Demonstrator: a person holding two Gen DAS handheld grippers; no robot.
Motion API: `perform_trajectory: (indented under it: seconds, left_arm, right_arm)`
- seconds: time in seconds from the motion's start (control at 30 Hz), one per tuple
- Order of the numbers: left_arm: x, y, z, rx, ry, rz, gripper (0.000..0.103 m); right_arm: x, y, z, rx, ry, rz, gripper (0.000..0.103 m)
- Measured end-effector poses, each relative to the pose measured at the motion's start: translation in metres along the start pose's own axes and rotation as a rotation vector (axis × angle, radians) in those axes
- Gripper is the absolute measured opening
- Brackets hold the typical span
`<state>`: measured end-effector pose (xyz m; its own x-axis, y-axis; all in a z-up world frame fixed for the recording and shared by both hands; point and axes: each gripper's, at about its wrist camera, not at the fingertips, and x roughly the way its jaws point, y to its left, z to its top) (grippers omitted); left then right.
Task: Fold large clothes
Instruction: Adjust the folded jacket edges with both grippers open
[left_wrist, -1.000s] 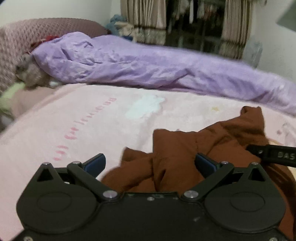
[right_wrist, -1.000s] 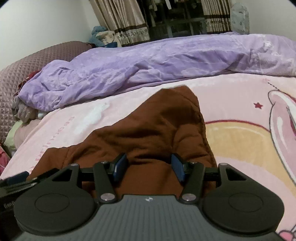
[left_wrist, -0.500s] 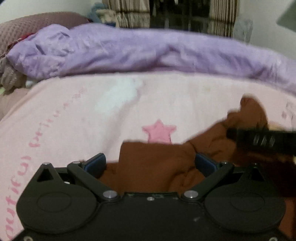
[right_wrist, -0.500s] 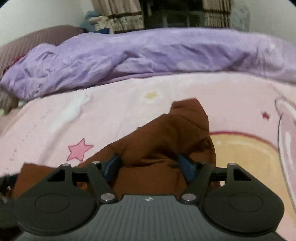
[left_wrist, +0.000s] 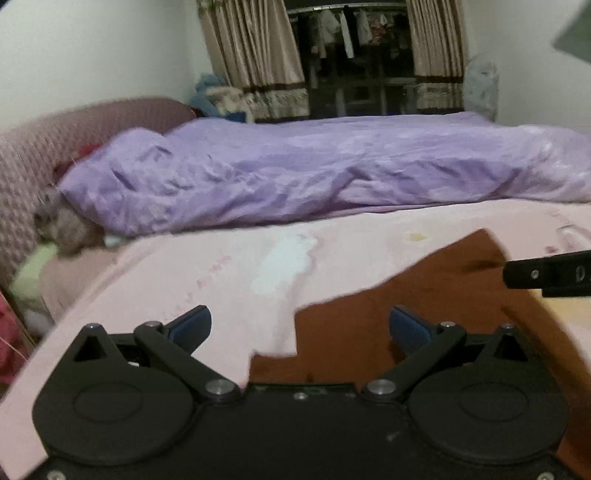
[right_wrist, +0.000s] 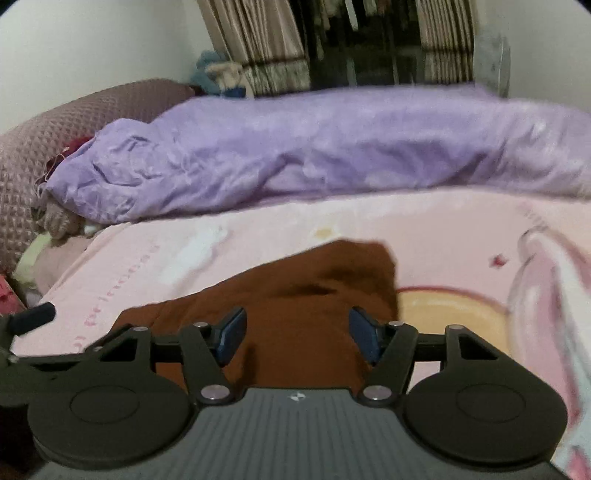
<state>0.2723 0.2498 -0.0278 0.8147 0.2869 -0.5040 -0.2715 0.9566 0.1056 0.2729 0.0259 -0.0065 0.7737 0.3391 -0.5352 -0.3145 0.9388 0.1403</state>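
A brown garment (left_wrist: 424, 306) lies spread on the pink bedspread (left_wrist: 221, 280), one point of it reaching toward the far side. My left gripper (left_wrist: 301, 326) hovers over the garment's left edge, its blue pads (left_wrist: 192, 325) wide apart and pressing on nothing. My right gripper (right_wrist: 298, 334) hangs over the garment (right_wrist: 314, 295). Its jaws are closing, with brown cloth showing in the gap beneath them and the pads (right_wrist: 232, 332) clear of it. Each gripper pokes into the other's view, the right gripper (left_wrist: 546, 275) at the right edge, the left gripper (right_wrist: 33, 317) at the left.
A crumpled purple duvet (left_wrist: 314, 173) runs along the far side of the bed. A mauve quilted headboard (left_wrist: 44, 147) stands at the left with a grey plush toy (left_wrist: 66, 225) below it. Curtains (left_wrist: 255, 48) and a dark window lie behind.
Both grippers dipped forward over the bed, then pulled back and up. The bunched brown garment now lies flatter and more spread. The right jaws widened, then narrowed a little.
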Motion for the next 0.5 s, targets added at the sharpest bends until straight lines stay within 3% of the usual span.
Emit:
perform_trajectory:
  seconds: [0.1,0.17,0.23,0.33,0.5]
  left_arm:
    - [-0.015,0.004,-0.013,-0.012,0.016,-0.064,0.103]
    - [-0.009,-0.001,-0.030,0.035,0.042,-0.038,0.103]
    - [0.009,-0.002,-0.052,0.043,0.082,-0.006,0.103]
    - [0.037,0.012,-0.073,-0.112,0.155,-0.071,0.103]
    - [0.030,-0.001,-0.070,-0.034,0.120,-0.019,0.103]
  right_arm:
    - [-0.002,0.004,-0.011,-0.016,0.031,0.020,0.078]
    - [0.010,0.005,-0.022,-0.013,0.062,0.030,0.078]
    - [0.031,0.005,-0.039,-0.005,0.065,0.033,0.085]
    - [0.047,0.007,-0.058,0.010,0.027,0.007,0.091]
    - [0.042,0.004,-0.055,0.010,0.035,0.027,0.091]
